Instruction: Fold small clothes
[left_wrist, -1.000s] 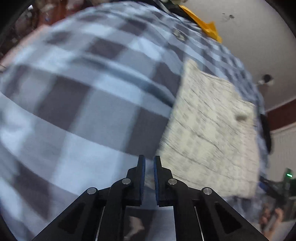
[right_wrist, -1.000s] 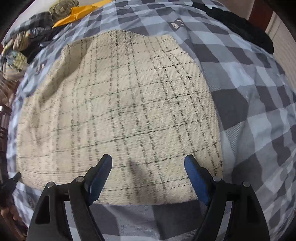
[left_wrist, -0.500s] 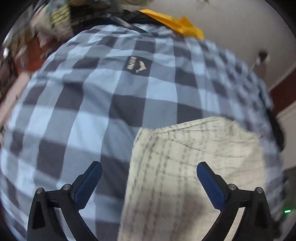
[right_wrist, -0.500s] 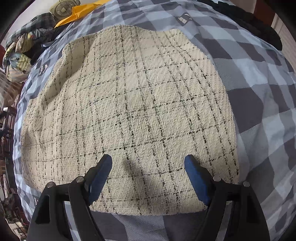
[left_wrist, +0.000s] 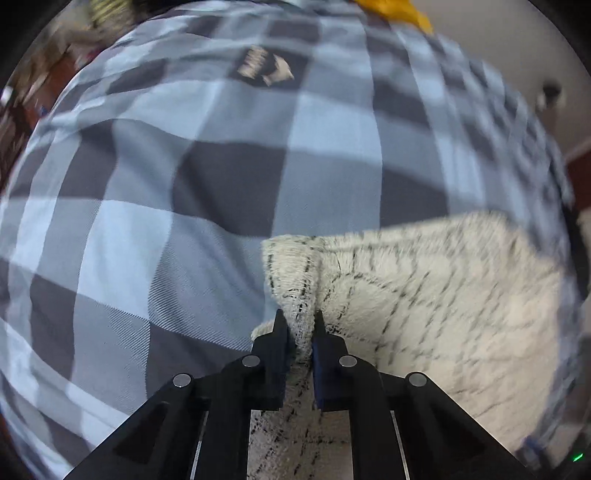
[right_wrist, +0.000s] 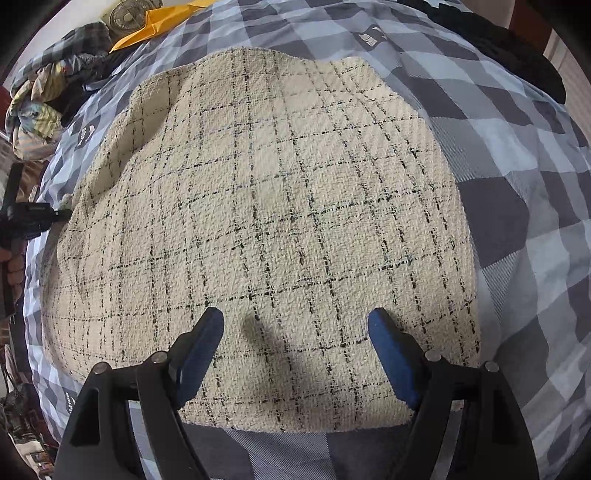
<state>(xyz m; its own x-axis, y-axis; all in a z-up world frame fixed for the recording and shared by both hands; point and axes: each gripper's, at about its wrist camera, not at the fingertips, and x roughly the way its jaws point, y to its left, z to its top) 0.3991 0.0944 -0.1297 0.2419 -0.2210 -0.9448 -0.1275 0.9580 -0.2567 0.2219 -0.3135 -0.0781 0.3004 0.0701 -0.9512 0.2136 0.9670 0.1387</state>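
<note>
Pinching cream garment (left_wrist: 424, 295), left hand-held gripper (left_wrist: 298, 325) clamped.

Soft daylight, motion blur, fisheye warping

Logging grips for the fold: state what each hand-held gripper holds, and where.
Left hand-held gripper pinches the cream plaid garment at a raised edge corner. Right hand-held gripper is open, holding nothing.

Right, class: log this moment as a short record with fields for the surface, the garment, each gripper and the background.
surface: blue-grey checked bedcover
garment: cream tweed cloth with black check lines, lying spread out on the bedcover
left gripper: shut on the cloth's left edge, fabric bunched between its fingers
right gripper: open, over the cloth's near edge
background: yellow item; clothes pile
</note>
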